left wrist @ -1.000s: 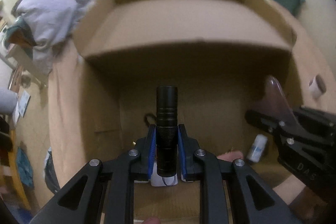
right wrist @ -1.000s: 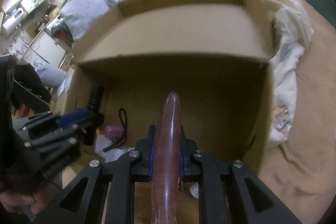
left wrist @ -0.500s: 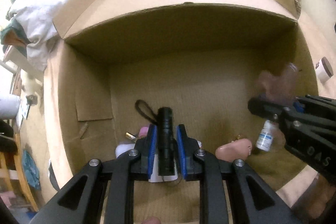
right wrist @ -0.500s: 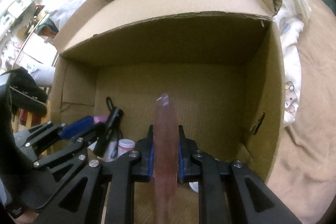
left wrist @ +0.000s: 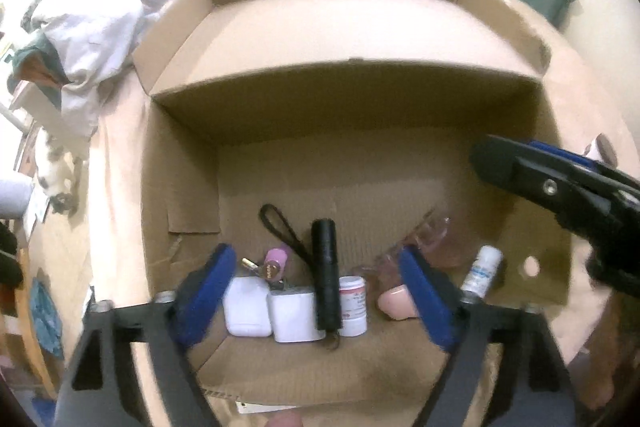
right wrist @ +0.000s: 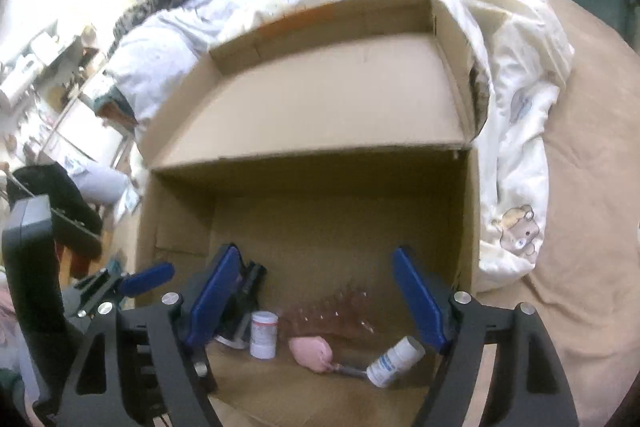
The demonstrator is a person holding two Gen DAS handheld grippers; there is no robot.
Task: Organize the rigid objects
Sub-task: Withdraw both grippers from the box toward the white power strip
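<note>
From your left wrist camera, your left tongs [left wrist: 312,287] are spread wide and hold nothing, poised over an open cardboard box [left wrist: 184,187]. On the box floor, between the two blue pads, a black flashlight [left wrist: 327,275] lies lengthwise, its wrist loop trailing toward the box's far wall. Touching its left side is a white charger block [left wrist: 294,315], with a white case [left wrist: 246,307] beside that and a pink padlock [left wrist: 274,261] just behind. A white pill jar [left wrist: 353,301] stands against the flashlight's right side. A clear pinkish comb [left wrist: 424,239] lies blurred farther right, near a pink pouch [left wrist: 394,303] and a small white bottle [left wrist: 482,273]. Your right tongs [left wrist: 560,183] reach in over the box's right wall.

From your right wrist camera, your right tongs [right wrist: 316,303] are also wide apart and empty. Between their pads, on the box floor [right wrist: 340,227], lie the pill jar [right wrist: 264,334], the pouch [right wrist: 311,353], the tipped bottle [right wrist: 396,361] and the blurred comb [right wrist: 340,311]. The flashlight [right wrist: 249,281] shows partly behind the left pad.
</note>
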